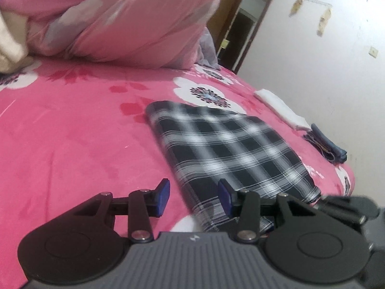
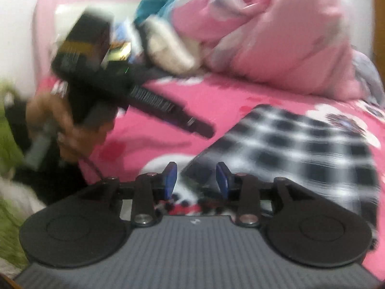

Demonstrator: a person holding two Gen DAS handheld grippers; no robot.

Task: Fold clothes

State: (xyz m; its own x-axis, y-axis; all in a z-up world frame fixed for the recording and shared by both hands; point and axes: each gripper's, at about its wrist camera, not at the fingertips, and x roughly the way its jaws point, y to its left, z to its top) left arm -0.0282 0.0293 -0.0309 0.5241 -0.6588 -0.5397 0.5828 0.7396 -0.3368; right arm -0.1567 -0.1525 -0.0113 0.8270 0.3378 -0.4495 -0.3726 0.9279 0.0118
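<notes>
A black-and-white plaid garment (image 1: 231,149) lies folded flat on the pink flowered bed sheet (image 1: 72,132). My left gripper (image 1: 193,192) hovers at its near left edge, blue pads apart and pressing on nothing. In the right wrist view, which is blurred, the plaid garment (image 2: 300,149) spreads to the right. My right gripper (image 2: 196,180) stands open just before its near corner, nothing clamped. A hand (image 2: 72,130) holds the left gripper's body (image 2: 134,96) at the left of that view. Part of the right gripper's body (image 1: 349,207) shows at the left wrist view's right edge.
A bunched pink quilt (image 1: 125,19) fills the back of the bed. A folded white cloth (image 1: 281,110) and a folded dark blue item (image 1: 329,147) lie along the bed's right edge by the white wall (image 1: 324,60). A dark door frame (image 1: 247,24) stands behind.
</notes>
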